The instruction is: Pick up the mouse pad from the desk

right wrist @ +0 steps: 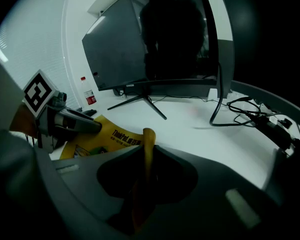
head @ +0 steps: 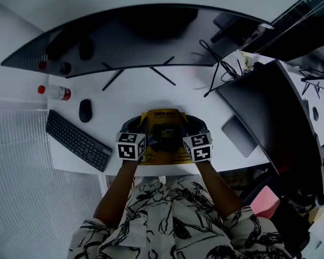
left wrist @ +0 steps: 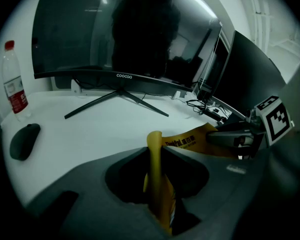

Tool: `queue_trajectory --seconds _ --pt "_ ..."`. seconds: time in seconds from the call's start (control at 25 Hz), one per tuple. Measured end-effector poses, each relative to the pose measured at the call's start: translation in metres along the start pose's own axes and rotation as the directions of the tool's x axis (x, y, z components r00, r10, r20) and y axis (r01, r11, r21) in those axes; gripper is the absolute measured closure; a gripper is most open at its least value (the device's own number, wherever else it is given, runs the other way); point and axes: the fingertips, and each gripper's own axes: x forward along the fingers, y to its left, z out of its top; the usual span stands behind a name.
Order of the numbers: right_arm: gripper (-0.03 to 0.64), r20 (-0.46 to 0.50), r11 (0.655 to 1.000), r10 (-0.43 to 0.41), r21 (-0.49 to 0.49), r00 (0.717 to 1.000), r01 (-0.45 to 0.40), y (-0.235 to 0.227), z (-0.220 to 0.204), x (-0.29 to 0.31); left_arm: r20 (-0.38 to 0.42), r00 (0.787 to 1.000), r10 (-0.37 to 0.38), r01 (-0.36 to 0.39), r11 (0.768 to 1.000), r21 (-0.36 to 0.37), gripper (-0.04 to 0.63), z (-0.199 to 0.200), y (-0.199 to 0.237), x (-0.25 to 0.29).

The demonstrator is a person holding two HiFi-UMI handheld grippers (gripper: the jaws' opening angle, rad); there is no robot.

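A yellow mouse pad (head: 163, 135) with dark print hangs between both grippers just above the white desk (head: 151, 93). My left gripper (head: 142, 129) is shut on the pad's left edge; the yellow sheet (left wrist: 157, 181) stands pinched upright between its jaws. My right gripper (head: 190, 128) is shut on the right edge, where the pad (right wrist: 146, 156) is squeezed the same way. In the left gripper view the right gripper (left wrist: 235, 138) shows across the pad; in the right gripper view the left gripper (right wrist: 72, 120) shows at the left.
A wide curved monitor (head: 146, 31) stands on thin legs at the back. A black mouse (head: 85, 110), a keyboard (head: 78, 140) and a water bottle (head: 55, 92) lie left. Cables (head: 221, 69) and a second dark screen (head: 270, 112) are right.
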Motion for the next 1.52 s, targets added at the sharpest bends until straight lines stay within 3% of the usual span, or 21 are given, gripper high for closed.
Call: queue_trajectory --seconds 0.4,1.04,1.52 --pt "0.545 0.084 0.999 -0.028 0.047 0.996 0.024 -0.003 0.025 -0.026 0.077 0.996 -0.053 0.051 0.998 0.034 0.506 0.028 -0.012 -0.026" --pt "0.545 0.224 0.996 -0.085 0.018 0.971 0.083 0.007 0.079 -0.064 0.196 0.979 -0.051 0.029 0.993 0.116 0.502 0.074 -0.013 -0.068" --pt "0.545 0.323 0.994 -0.106 0.002 0.941 0.111 0.015 0.121 -0.090 0.316 0.946 -0.077 0.032 0.989 0.147 0.514 0.118 -0.016 -0.100"
